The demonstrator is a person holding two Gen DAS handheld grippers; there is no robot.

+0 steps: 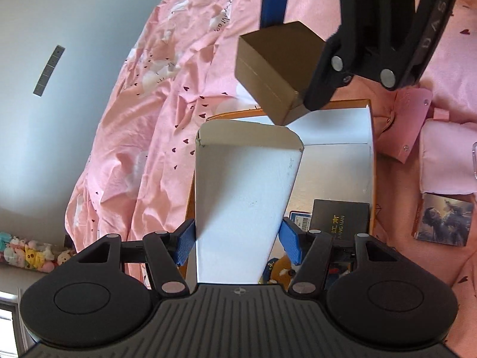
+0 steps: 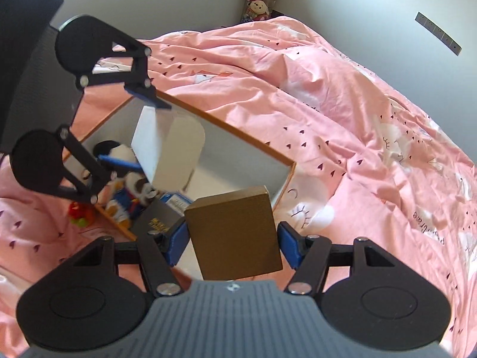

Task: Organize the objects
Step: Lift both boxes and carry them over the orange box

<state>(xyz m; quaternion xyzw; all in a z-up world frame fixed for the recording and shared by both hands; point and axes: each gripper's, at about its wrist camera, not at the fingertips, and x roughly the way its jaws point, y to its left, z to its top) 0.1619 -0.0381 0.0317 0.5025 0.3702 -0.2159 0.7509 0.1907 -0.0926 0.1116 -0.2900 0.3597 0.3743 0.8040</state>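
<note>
- Holding one carton in each hand, I had both poised over the orange-edged storage box [image 2: 286,176] on the bed [image 2: 342,104], which I take to be where the loose things were meant to be gathered.
- My left gripper [image 1: 237,238] had its blue fingers [image 1: 290,243] clenched on the open white carton [image 1: 241,197], tilted above the storage box with its mouth flap pointing away from me; I judge I held it low on its body so the open end stayed free of the storage box's walls.
- My right gripper [image 2: 232,240] had its fingers [image 2: 288,246] clenched on the brown box [image 2: 235,232], just above the storage box's near rim and beside the white carton; keeping the two apart looked like a way to stop them knocking together on the way down.
- Inside the storage box lay a black box with gold lettering [image 1: 340,219], a small blue-and-white packet [image 2: 176,201] and a plush toy [image 2: 125,179], all crowded at one end, so the bare white floor at the other end seemed the natural spot for both cartons.
- Outside the storage box, a pink pouch [image 1: 410,125] and a photo card [image 1: 444,223] lay on the bed, seemingly not yet sorted.
- Hidden from me: whatever the white carton held, the underside of the brown box, and most of the plush toy behind my left gripper's linkage.
- A small red and green thing [image 2: 79,213] beside the storage box was too blurred to name, and the gold lettering was hard to read.
</note>
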